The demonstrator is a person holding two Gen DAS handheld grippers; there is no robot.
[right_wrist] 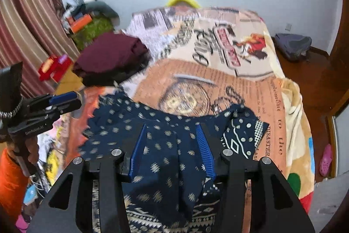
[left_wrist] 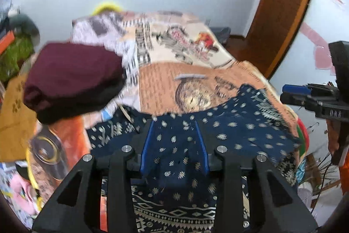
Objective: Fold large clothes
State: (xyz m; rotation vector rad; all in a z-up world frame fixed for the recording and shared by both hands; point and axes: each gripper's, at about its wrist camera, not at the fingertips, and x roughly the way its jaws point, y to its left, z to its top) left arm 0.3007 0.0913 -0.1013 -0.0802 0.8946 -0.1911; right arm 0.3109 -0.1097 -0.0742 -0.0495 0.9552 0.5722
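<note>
A navy garment with pale dots and a patterned hem lies across the near end of the bed, in the left wrist view point(left_wrist: 240, 132) and in the right wrist view point(right_wrist: 122, 123). My left gripper point(left_wrist: 174, 126) has a fold of this cloth between its blue fingers and holds it raised. My right gripper point(right_wrist: 171, 129) also has a fold of the cloth between its fingers. The two grippers are side by side, the right one showing at the edge of the left wrist view point(left_wrist: 290, 91), the left one in the right wrist view point(right_wrist: 65, 97).
A folded maroon garment point(left_wrist: 74, 75) sits on the bed's left side point(right_wrist: 111, 54). The bed has a newspaper-print blanket point(right_wrist: 240, 54). Clutter lies on the floor at left point(left_wrist: 15, 185). A wooden door frame point(left_wrist: 283, 6) stands at right.
</note>
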